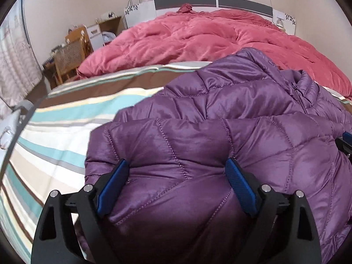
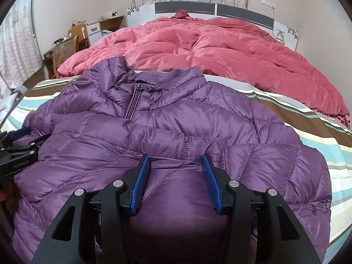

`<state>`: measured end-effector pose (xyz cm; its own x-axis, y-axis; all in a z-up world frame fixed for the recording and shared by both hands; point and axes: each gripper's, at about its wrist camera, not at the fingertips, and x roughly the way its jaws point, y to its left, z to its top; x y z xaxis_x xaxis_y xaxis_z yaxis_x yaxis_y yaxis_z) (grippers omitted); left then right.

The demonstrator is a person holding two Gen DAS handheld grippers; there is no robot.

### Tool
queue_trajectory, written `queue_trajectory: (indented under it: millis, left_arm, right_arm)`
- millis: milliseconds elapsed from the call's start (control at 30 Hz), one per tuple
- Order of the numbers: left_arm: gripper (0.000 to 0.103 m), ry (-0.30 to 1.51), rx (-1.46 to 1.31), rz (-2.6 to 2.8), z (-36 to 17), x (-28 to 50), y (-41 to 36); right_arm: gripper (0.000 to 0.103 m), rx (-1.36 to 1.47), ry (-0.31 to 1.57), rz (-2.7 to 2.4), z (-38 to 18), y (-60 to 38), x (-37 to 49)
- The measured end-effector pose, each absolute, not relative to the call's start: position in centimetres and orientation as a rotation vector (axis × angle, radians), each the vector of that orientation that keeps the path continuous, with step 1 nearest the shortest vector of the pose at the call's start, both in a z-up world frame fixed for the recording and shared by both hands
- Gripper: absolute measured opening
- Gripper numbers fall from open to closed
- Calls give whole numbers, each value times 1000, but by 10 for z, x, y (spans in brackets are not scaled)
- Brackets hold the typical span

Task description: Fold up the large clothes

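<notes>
A purple quilted puffer jacket (image 1: 220,132) lies front-up on the striped bed sheet (image 1: 61,132), zipped, collar toward the headboard. It also shows in the right wrist view (image 2: 176,118). My left gripper (image 1: 177,167) is open, its blue pads astride a bulge of the jacket's near hem on the left side. My right gripper (image 2: 176,160) is open, its pads either side of a fold of the hem on the right side. The left gripper also shows at the left edge of the right wrist view (image 2: 19,143). Neither gripper pinches the fabric.
A rumpled pink duvet (image 2: 209,48) covers the far half of the bed up to the headboard (image 2: 184,7). The striped sheet (image 2: 319,132) shows to the right of the jacket. A wicker chair (image 1: 68,57) and wooden desk stand at the left.
</notes>
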<state>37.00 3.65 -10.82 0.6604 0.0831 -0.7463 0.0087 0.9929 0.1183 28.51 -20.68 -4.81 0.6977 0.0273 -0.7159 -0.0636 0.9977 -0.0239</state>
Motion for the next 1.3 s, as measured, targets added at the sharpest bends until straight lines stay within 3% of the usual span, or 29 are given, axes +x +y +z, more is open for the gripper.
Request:
queue_trajectory:
  millis: [300,500,867,1300]
  left_arm:
    - [96,793,99,23,-82,321,44]
    - [101,850,94,53,-102,333,50]
    - [101,882,93,56,-114,343,52]
    - [101,856,76,-16,-88,254,73]
  right_arm:
    - [49,-58,749,52,-22,-211,246]
    - [49,-25,803,16,-38,-226,238]
    - [51,-50,826,-11,-54,-222,245]
    - [58,-95,804,71,-17,-229,192]
